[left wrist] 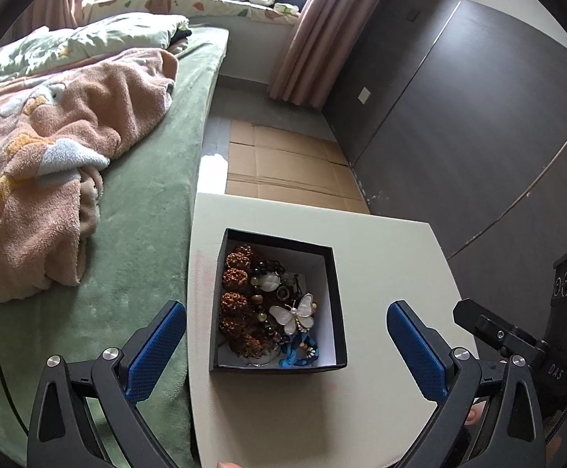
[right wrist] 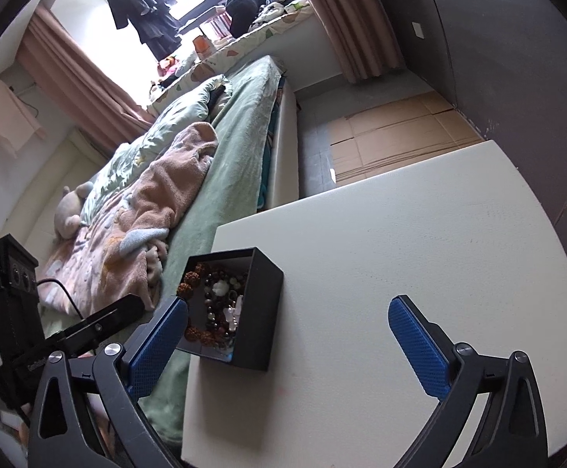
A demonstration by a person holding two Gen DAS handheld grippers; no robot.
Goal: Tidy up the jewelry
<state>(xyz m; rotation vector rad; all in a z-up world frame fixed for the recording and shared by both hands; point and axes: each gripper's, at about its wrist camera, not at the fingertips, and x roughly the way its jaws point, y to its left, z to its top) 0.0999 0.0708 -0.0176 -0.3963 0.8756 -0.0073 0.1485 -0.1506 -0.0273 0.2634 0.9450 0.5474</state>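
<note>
Jewelry (left wrist: 271, 304) fills a small black open-topped box (left wrist: 338, 308) with a white lining, which sits on a pale tabletop (left wrist: 392, 249) close to the table's left edge. Inside lie a strand of knobbly brown beads (left wrist: 236, 273), a white butterfly brooch (left wrist: 295, 314) with gold trim, a blue piece (left wrist: 299, 351) in the nearest corner, and smaller dark and pale beads tangled among them. From the left wrist view, the box lies just ahead of the left claw (left wrist: 285, 335), between its two blue-padded fingers (left wrist: 154, 355), which stand spread wide and touch nothing. The right claw (right wrist: 287, 335) is also released, fingers apart and empty over bare tabletop, with the box ahead and to its left, near its left finger (right wrist: 154, 351). Beyond the table's left edge is a bed with a green cover (left wrist: 147, 214) and a crumpled pink blanket (left wrist: 49, 163). Flattened cardboard (left wrist: 283, 163) covers the floor past the table's far edge.
</note>
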